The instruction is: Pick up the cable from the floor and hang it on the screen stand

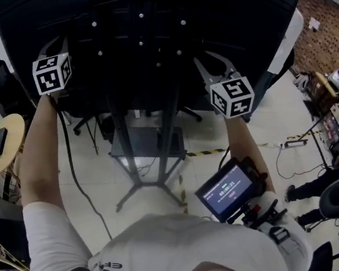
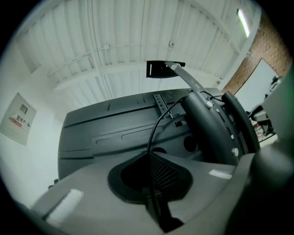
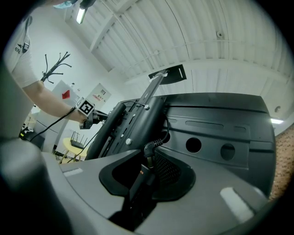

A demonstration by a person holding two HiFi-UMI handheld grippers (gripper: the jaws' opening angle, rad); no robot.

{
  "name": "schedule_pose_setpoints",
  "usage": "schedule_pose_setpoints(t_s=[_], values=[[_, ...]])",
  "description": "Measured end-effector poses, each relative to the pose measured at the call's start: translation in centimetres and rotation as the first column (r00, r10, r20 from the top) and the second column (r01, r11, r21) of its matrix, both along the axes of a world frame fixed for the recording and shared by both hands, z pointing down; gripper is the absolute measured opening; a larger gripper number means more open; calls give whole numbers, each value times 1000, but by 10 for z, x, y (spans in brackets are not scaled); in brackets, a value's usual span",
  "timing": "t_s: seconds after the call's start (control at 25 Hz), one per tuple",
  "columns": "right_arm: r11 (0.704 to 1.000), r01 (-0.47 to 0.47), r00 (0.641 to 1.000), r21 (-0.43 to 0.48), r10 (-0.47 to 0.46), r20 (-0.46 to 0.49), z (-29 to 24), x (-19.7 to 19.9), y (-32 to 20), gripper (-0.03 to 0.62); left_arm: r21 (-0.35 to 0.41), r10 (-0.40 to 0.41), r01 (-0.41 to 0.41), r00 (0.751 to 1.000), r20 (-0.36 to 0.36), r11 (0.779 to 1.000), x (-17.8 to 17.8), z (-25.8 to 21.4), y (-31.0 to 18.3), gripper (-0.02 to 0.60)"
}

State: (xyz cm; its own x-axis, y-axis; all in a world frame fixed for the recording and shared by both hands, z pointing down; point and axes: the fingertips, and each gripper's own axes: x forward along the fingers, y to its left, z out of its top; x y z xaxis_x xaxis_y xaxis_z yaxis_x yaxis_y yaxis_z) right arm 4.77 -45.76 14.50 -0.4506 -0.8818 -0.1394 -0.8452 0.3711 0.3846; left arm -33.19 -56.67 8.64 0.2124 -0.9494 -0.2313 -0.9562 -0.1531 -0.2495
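Tightly, the left gripper [image 2: 149,161] pinches a thin, smooth black cable [image 2: 156,126].

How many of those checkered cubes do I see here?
2: left cube on the left tongs, upper left; right cube on the right tongs, centre right.

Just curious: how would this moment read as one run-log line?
left gripper: shut on cable | right gripper: shut on cable's plug | both behind screen
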Motion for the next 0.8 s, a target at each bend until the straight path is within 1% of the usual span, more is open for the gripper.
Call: schedule_pose_setpoints(t_s=[0.12,0.24,0.48,0.68,0.8], values=[[1000,-1,1000,-6,1,5,2,0,-2,101,-4,96,-97,993,-73,995,5,4,2,9],[1000,-1,1000,-8,1,6,2,0,-3,100,-12,161,-163,979,-125,987,10,8,3,8],[1000,2,1000,-6,-2,13,5,-2,-5,100,-2,204,-207,965,-164,978,16,13,3,8],[1000,3,1000,-7,-3,16,6,-2,-6,100,-17,205,-212,960,-193,977,13,11,3,8],[1000,2,1000,-5,-2,19,6,-2,-7,100,-19,234,-244,945,-230,969,14,9,3,8]])
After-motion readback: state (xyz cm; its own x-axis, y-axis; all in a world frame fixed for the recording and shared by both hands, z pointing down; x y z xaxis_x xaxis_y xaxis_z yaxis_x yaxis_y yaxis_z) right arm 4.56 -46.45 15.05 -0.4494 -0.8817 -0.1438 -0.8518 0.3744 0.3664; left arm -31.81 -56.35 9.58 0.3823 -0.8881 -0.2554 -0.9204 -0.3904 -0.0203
